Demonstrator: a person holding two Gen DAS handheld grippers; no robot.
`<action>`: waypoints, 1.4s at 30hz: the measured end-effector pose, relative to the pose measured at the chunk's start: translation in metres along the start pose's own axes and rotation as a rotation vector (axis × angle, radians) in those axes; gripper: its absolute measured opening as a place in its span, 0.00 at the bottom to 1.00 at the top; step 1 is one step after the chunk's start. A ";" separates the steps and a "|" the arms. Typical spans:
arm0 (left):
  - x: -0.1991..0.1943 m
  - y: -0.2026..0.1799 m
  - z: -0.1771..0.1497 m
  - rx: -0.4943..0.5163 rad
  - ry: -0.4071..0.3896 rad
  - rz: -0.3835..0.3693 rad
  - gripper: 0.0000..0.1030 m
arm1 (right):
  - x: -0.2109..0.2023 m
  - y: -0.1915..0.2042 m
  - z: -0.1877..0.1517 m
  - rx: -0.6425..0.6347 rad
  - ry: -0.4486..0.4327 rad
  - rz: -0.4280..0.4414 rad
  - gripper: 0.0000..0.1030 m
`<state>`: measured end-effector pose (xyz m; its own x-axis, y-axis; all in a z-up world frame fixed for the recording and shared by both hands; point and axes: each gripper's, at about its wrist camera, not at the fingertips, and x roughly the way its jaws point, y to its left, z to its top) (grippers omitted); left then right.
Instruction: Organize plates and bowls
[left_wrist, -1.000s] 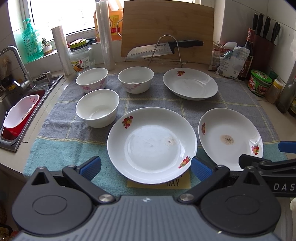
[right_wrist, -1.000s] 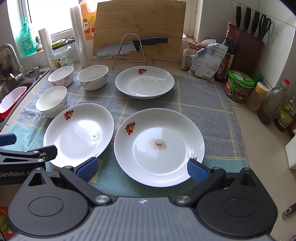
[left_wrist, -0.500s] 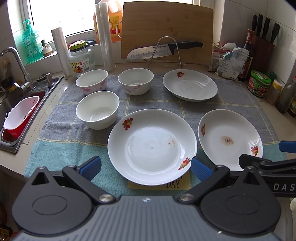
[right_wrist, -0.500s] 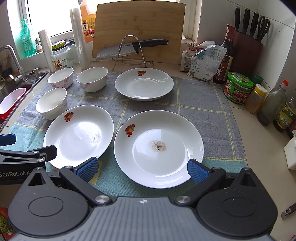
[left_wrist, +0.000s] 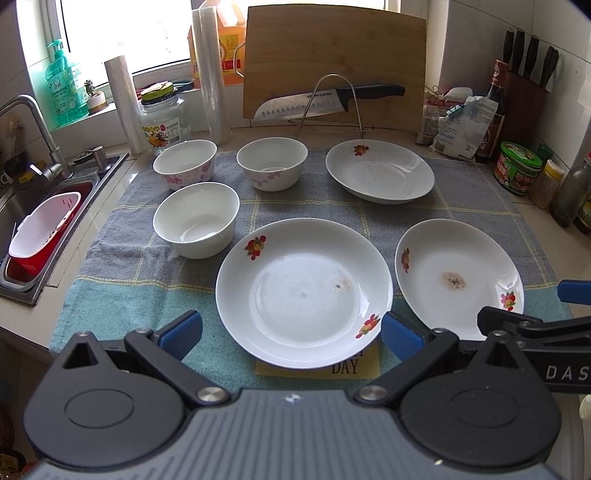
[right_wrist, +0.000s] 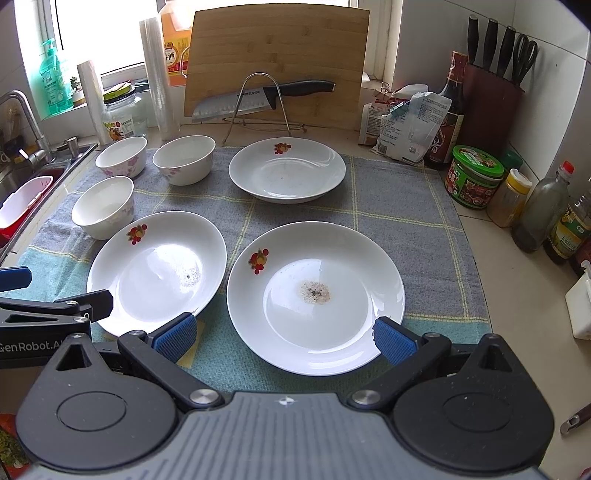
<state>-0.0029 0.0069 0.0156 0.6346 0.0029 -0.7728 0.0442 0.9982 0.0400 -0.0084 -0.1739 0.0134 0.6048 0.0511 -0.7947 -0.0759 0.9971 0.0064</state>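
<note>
Both claws, left gripper (left_wrist: 290, 334) and right gripper (right_wrist: 282, 334), are spread and empty. Take the near plate (right_wrist: 316, 297) by its 6 o'clock rim, low and level.

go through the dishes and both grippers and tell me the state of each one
Left gripper: jaws open, holding nothing.
Right gripper: jaws open, holding nothing.
Near left plate: upright, small stain.
Near right plate: upright, brown stain in the middle.
Far plate: upright, unstacked.
Three bowls: upright, separate.
</note>
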 end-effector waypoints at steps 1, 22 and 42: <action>0.000 0.000 -0.001 -0.001 0.000 0.000 0.99 | 0.000 0.000 0.000 0.001 -0.001 0.000 1.00; 0.000 -0.010 -0.003 0.004 -0.010 -0.027 0.99 | -0.005 -0.009 -0.005 -0.020 -0.045 0.002 1.00; 0.006 -0.023 -0.008 -0.012 -0.079 -0.077 0.99 | 0.019 -0.057 -0.040 -0.133 -0.146 0.057 1.00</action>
<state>-0.0059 -0.0159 0.0052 0.6885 -0.0784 -0.7210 0.0865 0.9959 -0.0258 -0.0245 -0.2322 -0.0265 0.7043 0.1243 -0.6990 -0.2111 0.9767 -0.0389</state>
